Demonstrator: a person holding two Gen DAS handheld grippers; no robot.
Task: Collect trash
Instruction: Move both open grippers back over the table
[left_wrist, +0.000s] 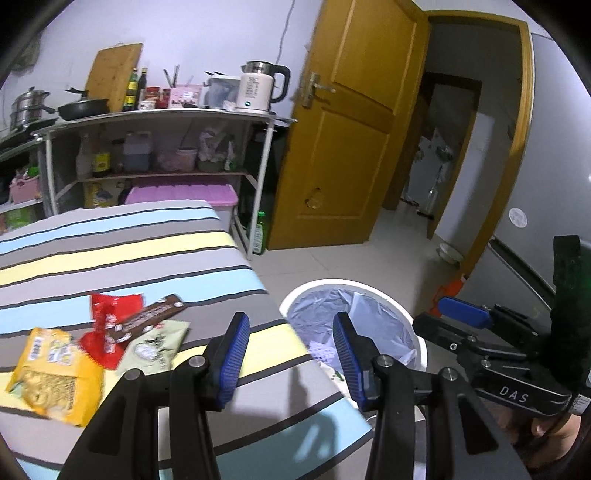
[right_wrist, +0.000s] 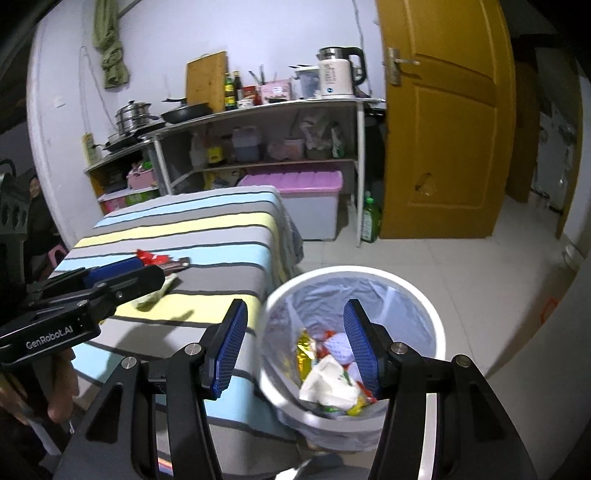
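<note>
both claws gape empty, right claw (right_wrist: 293, 349) over the bin (right_wrist: 436, 317), left claw (left_wrist: 291, 356) beside it.

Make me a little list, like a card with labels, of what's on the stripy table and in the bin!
table: striped cloth-covered table
wrappers on table: yellow snack bag, red wrapper, brown bar wrapper, pale green packet
bin: white round bin with a grey liner, beside the table
in bin: crumpled wrappers
left gripper: open, empty
right gripper: open, empty, over the bin
</note>
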